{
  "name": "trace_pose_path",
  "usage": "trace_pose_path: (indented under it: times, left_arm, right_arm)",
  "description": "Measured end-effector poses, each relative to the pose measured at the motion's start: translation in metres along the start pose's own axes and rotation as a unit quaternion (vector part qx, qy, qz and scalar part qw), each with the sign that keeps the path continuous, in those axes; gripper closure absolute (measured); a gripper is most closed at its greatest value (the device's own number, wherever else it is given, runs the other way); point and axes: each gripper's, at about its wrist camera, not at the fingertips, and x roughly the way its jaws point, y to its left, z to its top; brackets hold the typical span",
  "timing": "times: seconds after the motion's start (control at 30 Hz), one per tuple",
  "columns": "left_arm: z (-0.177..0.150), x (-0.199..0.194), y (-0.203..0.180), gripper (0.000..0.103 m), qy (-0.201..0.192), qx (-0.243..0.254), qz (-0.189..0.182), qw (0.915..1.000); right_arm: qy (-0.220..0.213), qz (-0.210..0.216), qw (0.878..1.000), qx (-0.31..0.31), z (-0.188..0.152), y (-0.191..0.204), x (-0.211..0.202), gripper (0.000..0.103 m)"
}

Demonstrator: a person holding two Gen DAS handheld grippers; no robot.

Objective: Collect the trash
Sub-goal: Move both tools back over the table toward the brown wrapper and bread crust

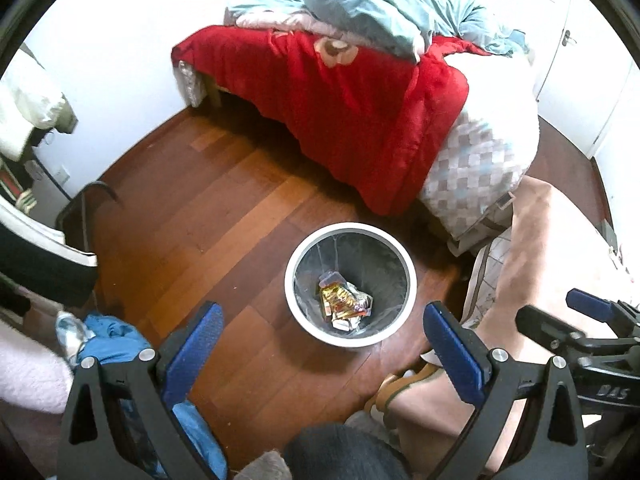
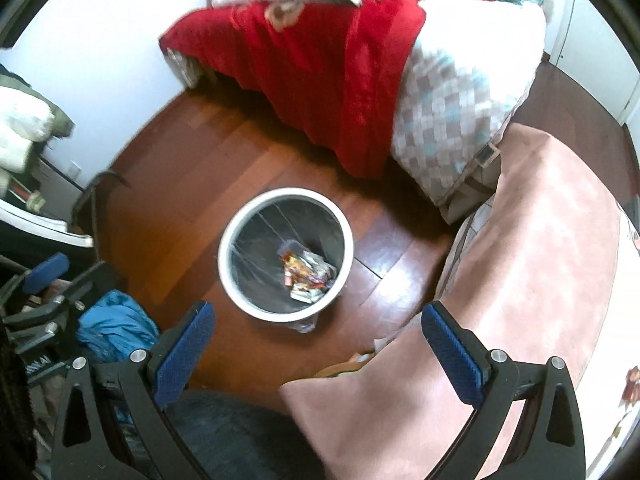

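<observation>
Bin (image 1: 350,284) ahead and below both claws, wrappers (image 1: 344,300) inside. Left claw (image 1: 322,344) nearer, centred on it; right claw (image 2: 318,344) offset rightward. Both gaping, empty.

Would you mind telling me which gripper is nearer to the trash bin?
Left, narrowly. The left gripper hangs open just short of the trash bin, almost centred on it. The right gripper is open too, set farther back and to the bin's right.

Wrappers (image 1: 345,303) in upright white bin (image 1: 296,304)
</observation>
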Motion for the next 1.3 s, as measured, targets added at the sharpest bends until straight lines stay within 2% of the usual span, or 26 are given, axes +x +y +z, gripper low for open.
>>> trace_pose_path:
  times: [0.1,0.17,0.27,0.37,0.43,0.5,0.57,0.7,0.77,0.8,0.87,0.93,1.0,1.1,1.23,1.27,1.3]
  left_arm:
    - [-0.010,-0.028,-0.014,0.001,-0.024,0.010,0.011,0.9996]
    - [-0.016,-0.040,-0.028,0.001,-0.034,0.019,0.006,0.9992]
    - [-0.026,-0.047,-0.057,0.001,-0.041,0.033,-0.003,0.9986]
    - [-0.039,-0.043,-0.103,0.001,-0.031,0.059,-0.021,0.9976]
    - [-0.049,-0.032,-0.145,0.001,-0.012,0.087,-0.038,0.9955]
    - [-0.060,-0.023,-0.183,0.001,-0.002,0.114,-0.048,0.9924]
    - [-0.077,-0.011,-0.229,0.001,0.009,0.142,-0.057,0.9883]
    - [-0.113,0.013,-0.313,0.001,0.048,0.193,-0.080,0.9767]
    - [-0.129,0.019,-0.348,0.001,0.058,0.218,-0.085,0.9704]
    - [-0.137,0.023,-0.370,0.001,0.063,0.235,-0.087,0.9661]
    - [-0.146,0.028,-0.398,0.001,0.065,0.255,-0.088,0.9606]
    - [-0.151,0.033,-0.420,0.001,0.070,0.271,-0.085,0.9563]
    - [-0.152,0.037,-0.436,0.001,0.074,0.279,-0.081,0.9540]
    - [-0.151,0.042,-0.452,0.001,0.080,0.284,-0.078,0.9522]
    - [-0.150,0.042,-0.476,0.001,0.072,0.298,-0.082,0.9483]
    - [-0.148,0.041,-0.482,0.001,0.068,0.304,-0.087,0.9463]
    - [-0.147,0.039,-0.490,0.001,0.064,0.311,-0.092,0.9438]
  right_arm:
    - [-0.022,0.043,0.999,0.019,-0.012,-0.004,-0.036,0.000]
    - [-0.033,0.066,0.997,0.035,-0.023,-0.011,-0.057,0.000]
    - [-0.051,0.081,0.994,0.059,-0.044,-0.032,-0.089,0.000]
    - [-0.062,0.080,0.991,0.087,-0.068,-0.067,-0.114,0.000]
    - [-0.064,0.065,0.989,0.120,-0.094,-0.108,-0.129,0.000]
    - [-0.063,0.041,0.985,0.153,-0.119,-0.151,-0.139,0.000]
    - [-0.056,-0.004,0.979,0.195,-0.148,-0.204,-0.147,0.000]
    - [-0.021,-0.102,0.951,0.292,-0.225,-0.323,-0.154,0.000]
    - [-0.003,-0.125,0.933,0.337,-0.260,-0.375,-0.152,0.000]
    - [0.001,-0.129,0.927,0.351,-0.269,-0.391,-0.151,0.000]
    - [-0.001,-0.129,0.909,0.397,-0.293,-0.440,-0.149,0.000]
    - [-0.017,-0.112,0.896,0.429,-0.305,-0.471,-0.148,0.007]
    - [-0.029,-0.098,0.887,0.451,-0.310,-0.499,-0.145,0.026]
    - [-0.029,-0.100,0.882,0.459,-0.304,-0.520,-0.133,0.029]
    - [-0.003,-0.117,0.885,0.451,-0.291,-0.532,-0.106,0.032]
    - [-0.002,-0.133,0.888,0.440,-0.288,-0.529,-0.104,0.040]
    - [0.000,-0.144,0.894,0.424,-0.283,-0.525,-0.103,0.054]
